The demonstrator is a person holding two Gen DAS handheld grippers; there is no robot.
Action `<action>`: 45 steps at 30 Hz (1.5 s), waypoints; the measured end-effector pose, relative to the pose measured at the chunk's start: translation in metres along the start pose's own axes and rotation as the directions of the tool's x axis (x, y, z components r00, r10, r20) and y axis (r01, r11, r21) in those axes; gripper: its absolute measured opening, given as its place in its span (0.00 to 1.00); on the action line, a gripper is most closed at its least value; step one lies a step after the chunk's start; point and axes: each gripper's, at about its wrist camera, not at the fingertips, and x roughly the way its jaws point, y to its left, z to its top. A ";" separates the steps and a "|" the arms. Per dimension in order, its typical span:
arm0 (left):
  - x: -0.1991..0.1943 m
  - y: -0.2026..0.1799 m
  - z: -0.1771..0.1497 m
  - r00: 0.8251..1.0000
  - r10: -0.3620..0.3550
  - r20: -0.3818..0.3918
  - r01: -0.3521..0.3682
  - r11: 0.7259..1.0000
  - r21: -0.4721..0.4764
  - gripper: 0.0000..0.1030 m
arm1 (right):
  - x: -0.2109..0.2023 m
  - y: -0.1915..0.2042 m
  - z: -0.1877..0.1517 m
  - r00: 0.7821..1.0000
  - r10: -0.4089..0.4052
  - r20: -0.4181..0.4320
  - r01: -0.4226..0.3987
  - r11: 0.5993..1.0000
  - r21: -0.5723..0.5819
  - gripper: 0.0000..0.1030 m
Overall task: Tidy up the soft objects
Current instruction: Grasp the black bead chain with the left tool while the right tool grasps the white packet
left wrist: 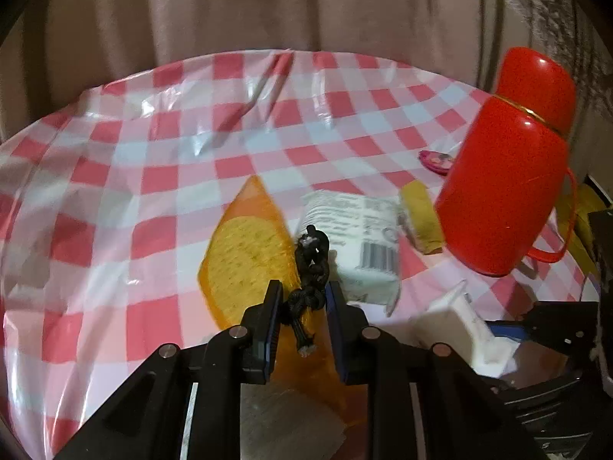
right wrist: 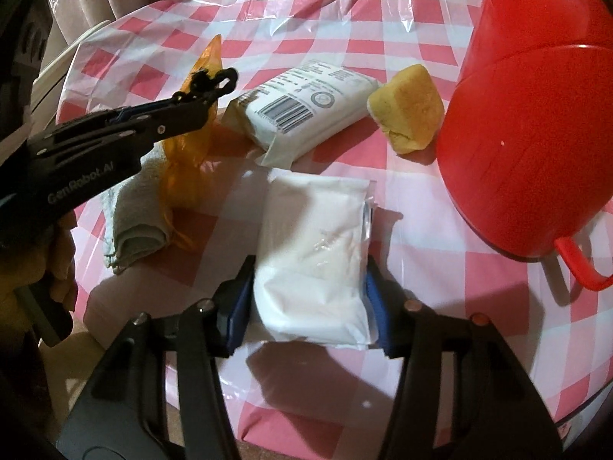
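Now, left gripper (left wrist: 302, 299) pinching black cord (left wrist: 312, 264), right gripper (right wrist: 308, 306) clamped round white pkt (right wrist: 314, 245).

Black tool (right wrist: 310, 303), blue pads (right wrist: 373, 299), silver screws, "GenRobot.AI" lettering.

I see black braided cord (left wrist: 311, 264) lifted above orange-bagged sponge (left wrist: 249, 245); white soft pack (right wrist: 312, 264) flat on tablecloth; barcoded pack (right wrist: 306, 105), yellow sponge (right wrist: 408, 109) behind it.

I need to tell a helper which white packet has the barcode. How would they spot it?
Start at the big red jug. Left of it sits a yellow sponge, then the barcode packet lying flat. Unlike the plain white packet, it carries printed text.
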 end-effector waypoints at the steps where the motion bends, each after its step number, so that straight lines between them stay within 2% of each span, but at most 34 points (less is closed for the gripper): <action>1: -0.001 0.002 -0.001 1.000 0.000 0.001 0.000 1.000 -0.011 0.24 | -0.001 0.000 0.000 1.000 0.000 0.002 0.000 1.000 0.001 0.55; 3: -0.004 0.004 -0.003 1.000 -0.007 0.002 0.007 0.999 -0.036 0.26 | -0.001 0.000 0.000 1.000 0.001 0.002 -0.001 1.000 0.003 0.55; 5: -0.008 0.004 -0.005 1.000 -0.006 0.008 0.006 0.999 -0.040 0.38 | 0.000 0.000 -0.001 1.000 0.002 -0.002 -0.002 1.000 0.003 0.55; 6: -0.009 0.002 -0.006 1.000 -0.001 0.014 0.002 0.999 -0.037 0.39 | 0.000 0.000 -0.001 1.000 0.002 -0.003 -0.002 1.000 0.004 0.55; 14: -0.010 -0.006 -0.008 1.000 -0.013 0.008 0.013 1.000 -0.013 0.39 | 0.001 -0.002 0.000 1.000 0.006 -0.005 -0.006 1.000 0.010 0.55; 18: -0.020 -0.010 -0.007 0.999 -0.034 0.035 0.035 0.999 -0.009 0.39 | 0.001 -0.004 0.000 1.000 0.011 -0.005 -0.011 1.000 0.016 0.55; 19: -0.024 -0.012 -0.007 0.998 -0.046 0.053 0.046 0.999 -0.010 0.38 | 0.001 -0.004 0.000 1.000 0.012 -0.005 -0.012 1.000 0.017 0.55; 22: -0.031 -0.016 -0.005 0.995 -0.075 0.066 0.076 0.997 -0.014 0.26 | 0.001 -0.004 -0.001 1.000 0.014 -0.002 -0.014 1.000 0.019 0.55; 27: -0.024 -0.025 -0.010 0.997 -0.079 0.028 0.079 0.997 0.005 0.20 | 0.001 -0.004 -0.001 1.000 0.024 -0.002 -0.024 1.000 0.019 0.55; 28: -0.025 -0.026 -0.011 0.996 -0.082 0.025 0.082 0.997 0.004 0.10 | 0.000 -0.005 -0.001 1.000 0.027 -0.002 -0.027 0.999 0.022 0.55; 29: -0.026 -0.027 -0.011 0.996 -0.087 0.025 0.087 0.996 0.003 0.06 | 0.000 -0.005 -0.002 1.000 0.027 0.001 -0.027 0.999 0.023 0.55; 33: -0.035 -0.029 -0.010 0.991 -0.129 0.047 0.130 0.991 -0.024 0.06 | -0.007 -0.005 -0.003 0.999 0.023 0.022 -0.024 0.999 0.021 0.54; 36: -0.038 -0.028 -0.011 0.991 -0.125 0.050 0.127 0.991 -0.033 0.06 | -0.009 -0.005 -0.005 1.000 0.015 0.025 -0.015 1.000 0.014 0.53; 40: -0.033 -0.026 -0.013 0.989 -0.149 0.020 0.150 0.986 -0.075 0.07 | -0.014 -0.008 -0.007 1.000 -0.003 0.031 0.002 1.000 0.022 0.52; 42: -0.032 -0.030 -0.015 0.989 -0.150 0.008 0.150 0.987 -0.064 0.07 | -0.018 -0.012 -0.009 0.999 -0.005 0.036 0.004 1.000 0.031 0.52; 45: -0.035 -0.038 -0.018 0.982 -0.187 0.001 0.187 0.981 -0.049 0.06 | -0.028 -0.017 -0.014 0.999 -0.003 0.048 0.001 0.999 0.043 0.52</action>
